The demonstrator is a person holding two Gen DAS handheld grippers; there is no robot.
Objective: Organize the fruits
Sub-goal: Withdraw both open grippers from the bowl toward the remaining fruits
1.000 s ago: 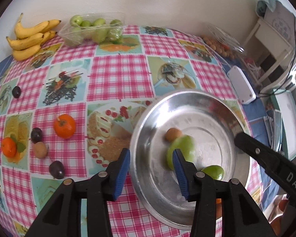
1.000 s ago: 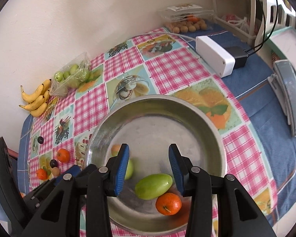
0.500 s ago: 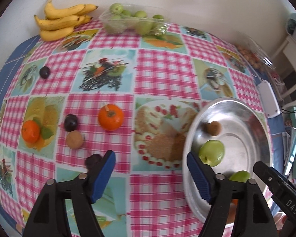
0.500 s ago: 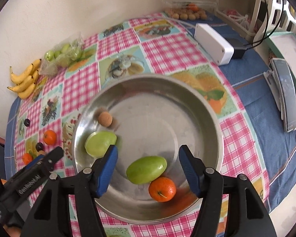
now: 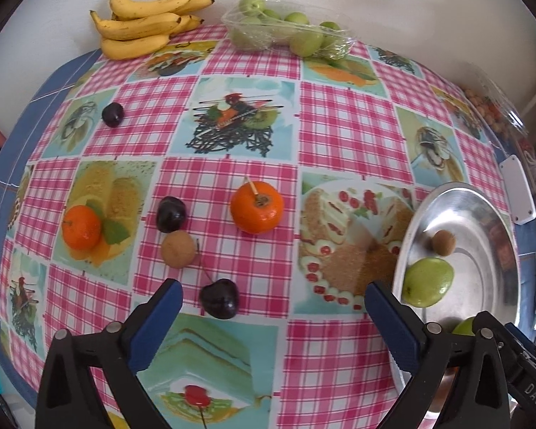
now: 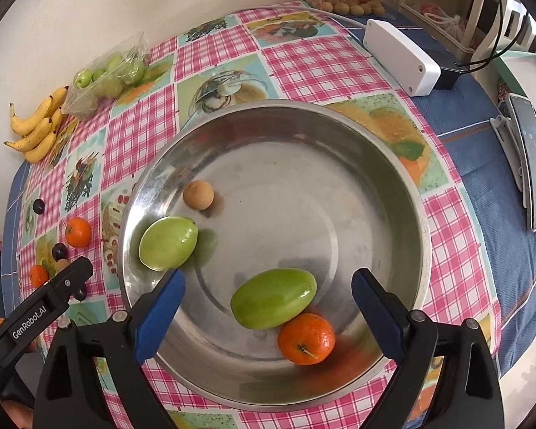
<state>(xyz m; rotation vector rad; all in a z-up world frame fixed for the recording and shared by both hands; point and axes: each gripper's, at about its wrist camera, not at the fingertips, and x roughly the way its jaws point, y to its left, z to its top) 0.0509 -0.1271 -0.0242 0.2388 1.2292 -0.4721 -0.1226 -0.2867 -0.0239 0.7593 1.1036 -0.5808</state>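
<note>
Left gripper [image 5: 273,298], jaws opening and nothing gripped, pointing down at the checked tablecloth [image 5: 343,132]; a dark cherry [image 5: 219,298] lies on the cloth between its blue pads [image 5: 162,316], touching neither. Just beyond: a brown longan [image 5: 178,250] touching a dark plum [image 5: 170,213], with one orange [image 5: 81,227] to the left and a second orange [image 5: 256,207] to the right. Farther left, a lone dark plum [image 5: 112,114]. At the far edge by the wall, a banana bunch [image 5: 143,25] and a clear tray of green fruit [image 5: 289,32].

Right gripper [image 6: 268,286], jaws opening and empty, over the steel bowl [image 6: 339,164]. Nearest in the bowl, an orange fruit [image 6: 305,338] touching a long green fruit [image 6: 273,298]; left, a second green fruit [image 6: 168,243]; beyond it, a small brown longan [image 6: 198,195]. Far right, a white box [image 6: 400,57]
</note>
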